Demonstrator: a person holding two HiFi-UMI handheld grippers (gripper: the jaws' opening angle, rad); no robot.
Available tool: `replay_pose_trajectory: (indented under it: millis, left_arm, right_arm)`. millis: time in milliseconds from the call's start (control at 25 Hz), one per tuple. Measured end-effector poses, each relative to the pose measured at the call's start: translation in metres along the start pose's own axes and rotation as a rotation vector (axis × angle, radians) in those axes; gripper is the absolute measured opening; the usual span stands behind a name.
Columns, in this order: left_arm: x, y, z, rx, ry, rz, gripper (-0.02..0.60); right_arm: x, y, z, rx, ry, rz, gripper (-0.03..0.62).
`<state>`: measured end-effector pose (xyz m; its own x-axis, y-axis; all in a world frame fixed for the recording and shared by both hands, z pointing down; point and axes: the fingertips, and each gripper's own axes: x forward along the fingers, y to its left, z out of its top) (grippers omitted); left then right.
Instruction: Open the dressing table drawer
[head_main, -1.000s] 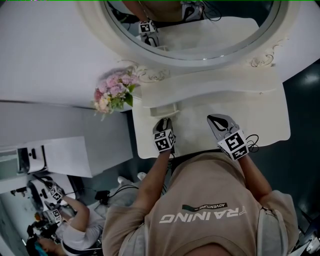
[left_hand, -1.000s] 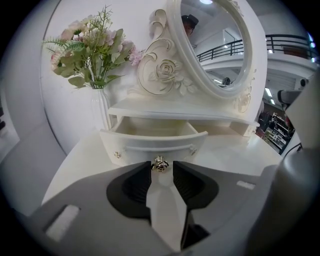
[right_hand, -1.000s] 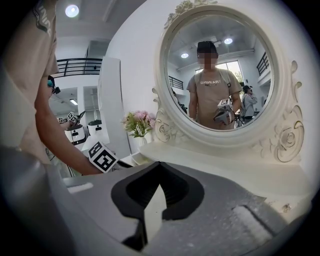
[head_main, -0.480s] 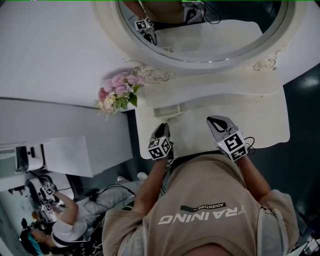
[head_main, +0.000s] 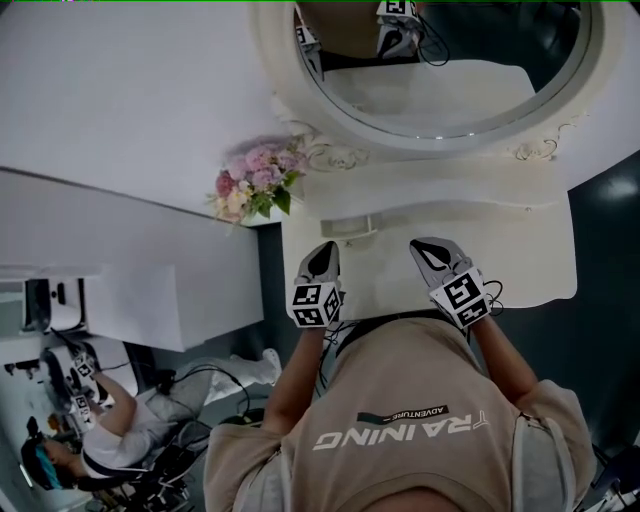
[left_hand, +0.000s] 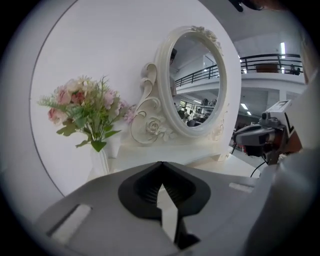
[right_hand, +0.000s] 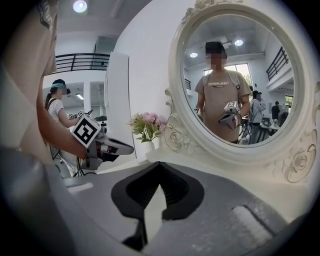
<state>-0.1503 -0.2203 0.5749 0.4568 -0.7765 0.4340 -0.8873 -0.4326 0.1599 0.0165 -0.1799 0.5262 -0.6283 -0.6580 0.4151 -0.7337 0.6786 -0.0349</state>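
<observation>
The white dressing table (head_main: 520, 250) carries an oval mirror (head_main: 440, 70) on a carved base. A small drawer-like piece (head_main: 348, 228) sits on the top below the mirror base. My left gripper (head_main: 325, 248) hovers just in front of it and slightly left. Its jaws have just been closing and now meet at the tips (left_hand: 161, 163) with nothing between them. My right gripper (head_main: 420, 243) hangs over the middle of the table top, shut and empty (right_hand: 159, 163). Each gripper shows in the other's view: the right gripper (left_hand: 260, 137) and the left gripper (right_hand: 112, 146).
A vase of pink flowers (head_main: 255, 185) stands at the table's back left corner, close to the left gripper. A white cabinet (head_main: 150, 300) lies to the left. Another person (head_main: 70, 460) sits at the lower left among cables on the dark floor.
My left gripper has risen toward the camera and its jaws have come together. The right gripper has shifted slightly. The table and flowers sit further right in the head view.
</observation>
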Motion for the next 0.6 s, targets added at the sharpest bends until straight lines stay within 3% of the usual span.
replay_pose_trajectory:
  millis: [320,600]
  left_arm:
    - [-0.025,-0.031,0.078,0.112,-0.080,-0.087,0.018]
    - [-0.039,-0.040,0.124,0.120,-0.151,-0.120,0.018]
  right_arm:
    - [-0.007,0.002,0.038,0.000,-0.076,-0.027,0.002]
    - [-0.026,-0.004,0.079,0.000,-0.177,-0.064,0.002]
